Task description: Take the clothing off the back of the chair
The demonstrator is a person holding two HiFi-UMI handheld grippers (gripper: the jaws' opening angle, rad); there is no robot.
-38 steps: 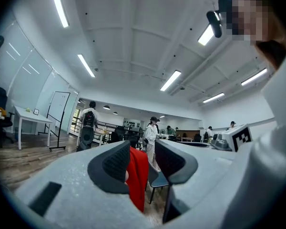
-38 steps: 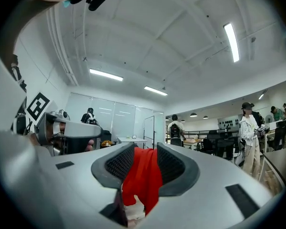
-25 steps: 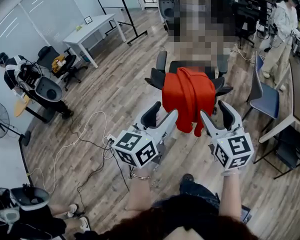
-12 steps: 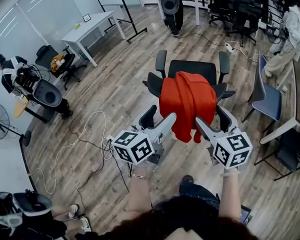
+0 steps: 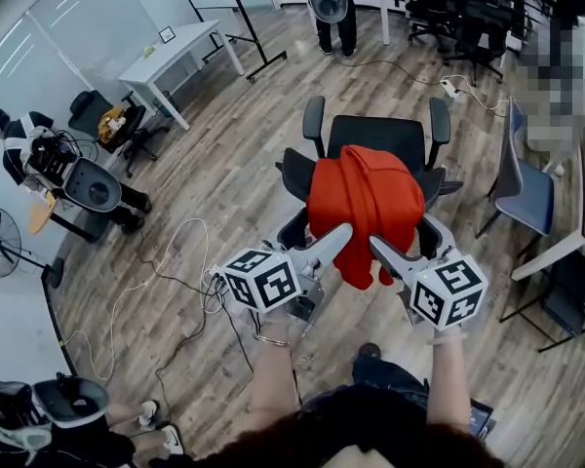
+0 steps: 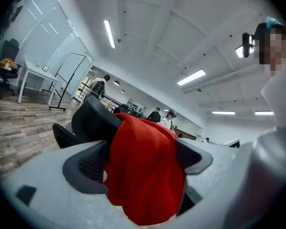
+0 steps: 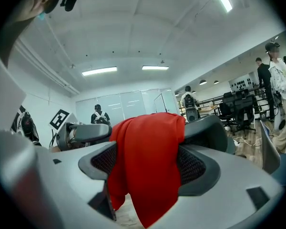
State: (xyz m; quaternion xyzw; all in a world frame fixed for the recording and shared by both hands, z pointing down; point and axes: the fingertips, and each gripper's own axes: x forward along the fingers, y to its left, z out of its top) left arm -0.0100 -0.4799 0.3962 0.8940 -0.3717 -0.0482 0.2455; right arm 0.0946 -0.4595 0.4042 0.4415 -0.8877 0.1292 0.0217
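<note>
A red garment (image 5: pixel 363 203) is draped over the back of a black office chair (image 5: pixel 380 136) in the middle of the head view. My left gripper (image 5: pixel 314 238) is at the cloth's lower left edge and my right gripper (image 5: pixel 409 246) at its lower right edge. Both pairs of jaws are opening. In the left gripper view the red garment (image 6: pixel 143 168) fills the gap between the dark pads (image 6: pixel 88 163), which do not press on it. The right gripper view shows the same: the garment (image 7: pixel 148 147) hangs in the wide gap between its pads (image 7: pixel 193 163), in front of the chair back (image 7: pixel 207 128).
A blue chair (image 5: pixel 522 198) stands to the right by a desk edge. A white table (image 5: pixel 175 61) is at the far left. Cables (image 5: pixel 175 261) trail over the wooden floor left of my arms. A grey machine (image 5: pixel 93 183), a fan (image 5: pixel 0 237) and several people surround the area.
Both grippers have moved forward and down to the hanging garment, and their jaws have spread wider. The chair now sits closer to me in the head view.
</note>
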